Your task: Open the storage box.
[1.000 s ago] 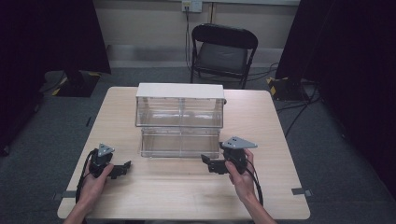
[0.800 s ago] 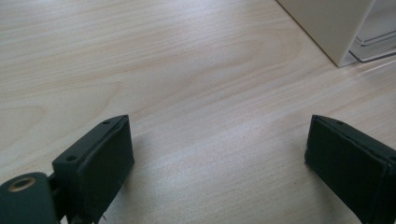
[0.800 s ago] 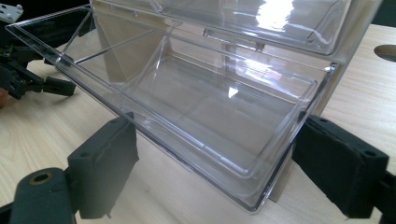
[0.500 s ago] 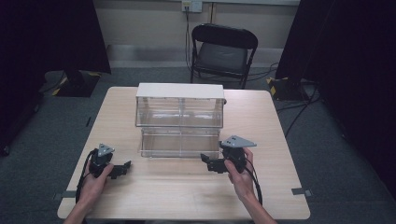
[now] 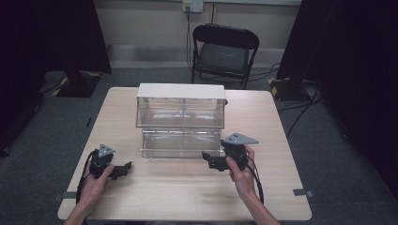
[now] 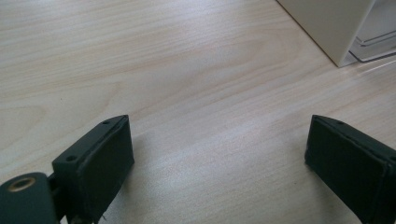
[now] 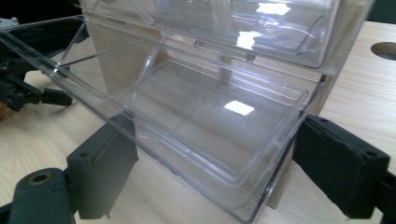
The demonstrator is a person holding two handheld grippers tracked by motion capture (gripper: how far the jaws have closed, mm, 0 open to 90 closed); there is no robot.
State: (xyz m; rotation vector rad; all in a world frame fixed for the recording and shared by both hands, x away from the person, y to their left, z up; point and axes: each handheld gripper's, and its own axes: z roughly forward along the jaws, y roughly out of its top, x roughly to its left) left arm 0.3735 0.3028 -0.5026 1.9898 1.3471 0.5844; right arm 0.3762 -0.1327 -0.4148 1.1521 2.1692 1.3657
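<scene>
Drawer unit (image 5: 180, 119), clear plastic with a white top, sits mid-desk; its lower drawer (image 7: 196, 121) is pulled out toward me. Right gripper (image 5: 217, 161) is at the drawer's front right corner, jaws apart, and in the right gripper view I see the corner between them, clamped on nothing (contact unclear). Left gripper (image 5: 121, 169) rests low over bare desk (image 5: 263, 122) near the front left, jaws wide apart, well clear of the unit. Black chair (image 5: 224, 51) stands behind the desk.
</scene>
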